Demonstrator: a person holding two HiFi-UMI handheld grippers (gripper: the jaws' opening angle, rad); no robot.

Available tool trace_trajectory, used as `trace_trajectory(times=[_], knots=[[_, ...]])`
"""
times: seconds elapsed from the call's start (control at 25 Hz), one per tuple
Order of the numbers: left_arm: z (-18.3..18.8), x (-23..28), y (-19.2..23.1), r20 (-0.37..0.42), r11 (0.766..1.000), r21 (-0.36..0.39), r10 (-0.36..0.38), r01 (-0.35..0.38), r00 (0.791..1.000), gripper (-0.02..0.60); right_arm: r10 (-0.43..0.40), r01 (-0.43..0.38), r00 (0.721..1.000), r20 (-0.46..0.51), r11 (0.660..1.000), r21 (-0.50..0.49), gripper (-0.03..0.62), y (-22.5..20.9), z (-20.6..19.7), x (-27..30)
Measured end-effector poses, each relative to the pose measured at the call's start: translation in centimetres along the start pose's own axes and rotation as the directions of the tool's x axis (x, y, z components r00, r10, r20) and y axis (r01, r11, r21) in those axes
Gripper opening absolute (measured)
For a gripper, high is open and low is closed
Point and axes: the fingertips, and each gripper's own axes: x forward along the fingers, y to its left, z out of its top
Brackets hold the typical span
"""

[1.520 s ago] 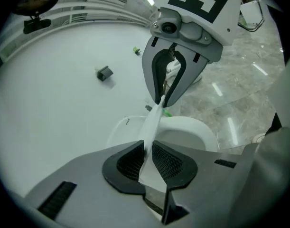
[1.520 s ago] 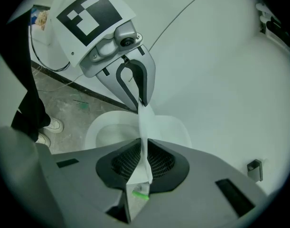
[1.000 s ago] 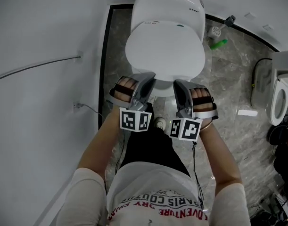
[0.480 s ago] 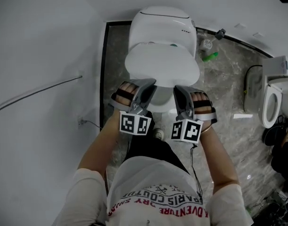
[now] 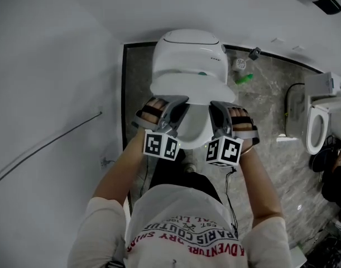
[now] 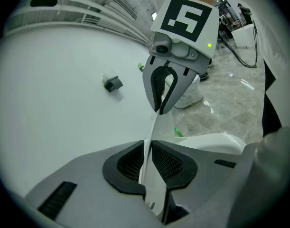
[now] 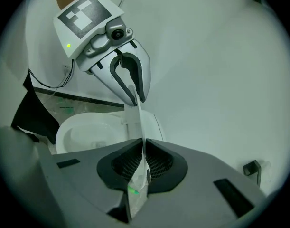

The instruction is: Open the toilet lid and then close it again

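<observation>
Jaws of left gripper (image 6: 147, 163), right gripper (image 7: 144, 163) pinch lid (image 5: 182, 88).

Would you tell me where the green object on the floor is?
In the head view, the green object lies on the marble floor right of the toilet, near the wall.

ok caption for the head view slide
The left gripper and right gripper clamp the front edge of the toilet lid, held partly raised above the bowl
</observation>
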Motion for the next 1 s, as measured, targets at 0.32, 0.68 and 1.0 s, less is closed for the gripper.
trace_trajectory(times=[0.32,0.68,1.0], knots=[[-0.1,3.1,5.3,0.03,1.0,0.012,-0.025,0.024,0.999,0.058,-0.004,0.004,1.0,-0.016,1.0,0.021,0.031,-5.6,0.0,2.4],[-0.9,6.1,9.3,0.029,0.999,-0.003,-0.045,0.045,0.999,0.064,0.001,-0.001,1.0,-0.007,0.999,0.047,0.032,-10.0,-0.1,5.1],[-1.7,9.1,12.1,0.003,0.999,-0.032,-0.04,0.04,0.999,0.075,0.027,-0.03,0.998,0.056,0.998,0.052,0.032,-13.1,-0.4,7.5]])
